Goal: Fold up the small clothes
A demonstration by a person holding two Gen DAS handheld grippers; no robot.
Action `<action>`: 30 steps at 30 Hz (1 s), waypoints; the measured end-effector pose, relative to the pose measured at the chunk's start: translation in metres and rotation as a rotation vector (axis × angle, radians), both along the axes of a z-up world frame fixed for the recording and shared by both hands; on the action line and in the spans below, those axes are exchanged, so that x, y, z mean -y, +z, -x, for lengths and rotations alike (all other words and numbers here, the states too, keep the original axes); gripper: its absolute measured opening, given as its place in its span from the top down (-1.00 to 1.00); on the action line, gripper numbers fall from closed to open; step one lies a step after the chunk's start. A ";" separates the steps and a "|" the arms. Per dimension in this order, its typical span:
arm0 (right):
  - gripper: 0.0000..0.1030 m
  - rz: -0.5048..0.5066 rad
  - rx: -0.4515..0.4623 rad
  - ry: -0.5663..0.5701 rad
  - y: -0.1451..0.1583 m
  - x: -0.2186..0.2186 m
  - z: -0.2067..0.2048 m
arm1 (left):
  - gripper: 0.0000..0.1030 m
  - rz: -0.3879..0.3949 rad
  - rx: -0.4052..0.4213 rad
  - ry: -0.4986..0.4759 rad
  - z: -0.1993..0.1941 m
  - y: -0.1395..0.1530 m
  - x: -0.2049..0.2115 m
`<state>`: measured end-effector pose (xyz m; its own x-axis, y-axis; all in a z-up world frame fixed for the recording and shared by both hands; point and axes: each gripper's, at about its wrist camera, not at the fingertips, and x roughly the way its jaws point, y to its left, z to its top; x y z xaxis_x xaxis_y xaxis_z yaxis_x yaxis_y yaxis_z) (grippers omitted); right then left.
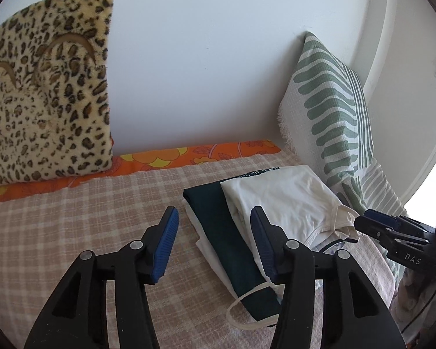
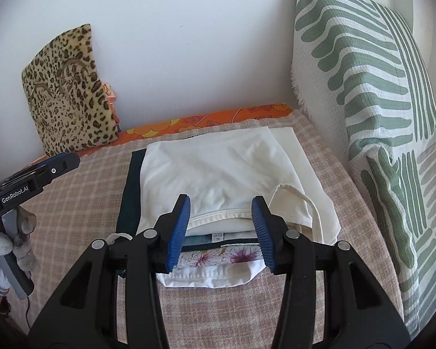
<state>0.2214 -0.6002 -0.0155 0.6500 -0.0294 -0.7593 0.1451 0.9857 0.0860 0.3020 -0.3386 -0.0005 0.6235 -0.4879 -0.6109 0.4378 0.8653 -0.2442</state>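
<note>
Blue-padded fingers of the right gripper point(image 2: 221, 229) stand apart and empty, straddling the near edge of a stack of folded clothes point(image 2: 218, 180) on a checked blanket point(image 2: 81, 203) that covers the bed, close to its right edge and the far wall. A cream top point(image 2: 215, 165) lies uppermost, its hem running crosswise between the right gripper's pads, one thin strap point(image 2: 311, 203) looping off toward the right; under it show a dark green garment point(image 2: 132, 186) along the stack's left side, a floral-print piece point(image 2: 218, 257) and a white layer at the near edge. The stack's long axis runs from the near edge of the bed toward the wall, straight ahead of the right gripper, which looks the nearer of the two and appears best placed for the next move. From the left wrist view, the left gripper point(image 1: 215, 244) also hangs open and holds nothing, its right-hand finger over the stack's left flank, the clothes lying ahead and to its right. A white neck tag point(image 2: 217, 236) seems to read "XL", though the smaller print is too fine to make out. The left gripper's body carries "GenRobot.AI" in the right wrist view; the right gripper's shows "DAS" in the left. A leopard-print cushion point(image 1: 46, 87) leans on the wall at the bed's far left, a green-striped pillow point(image 2: 372, 101) at the far right, with an orange flowered sheet point(image 1: 171, 157) showing along the wall edge.
</note>
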 end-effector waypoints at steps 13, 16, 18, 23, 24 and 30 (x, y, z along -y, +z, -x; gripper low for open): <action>-0.19 0.006 0.041 -0.061 0.025 -0.034 0.063 | -0.18 -0.007 0.050 -0.048 0.077 0.022 -0.034; -0.29 -0.008 0.060 -0.058 0.029 -0.043 0.078 | -0.25 -0.012 0.077 -0.051 0.097 0.028 -0.042; -0.31 0.000 0.062 -0.055 0.032 -0.050 0.087 | -0.32 -0.008 0.089 -0.053 0.108 0.033 -0.048; -0.49 0.026 0.087 -0.051 0.039 -0.070 0.107 | -0.45 -0.006 0.125 -0.050 0.134 0.041 -0.066; -0.49 0.030 0.091 -0.047 0.040 -0.074 0.110 | -0.45 -0.010 0.132 -0.052 0.139 0.042 -0.070; -0.53 0.040 0.104 -0.052 0.037 -0.096 0.123 | -0.55 -0.016 0.154 -0.042 0.159 0.041 -0.090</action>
<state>0.0986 -0.5047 0.0220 0.7224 -0.0937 -0.6851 0.1879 0.9801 0.0641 0.1426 -0.2490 0.0404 0.6901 -0.5062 -0.5172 0.5047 0.8488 -0.1574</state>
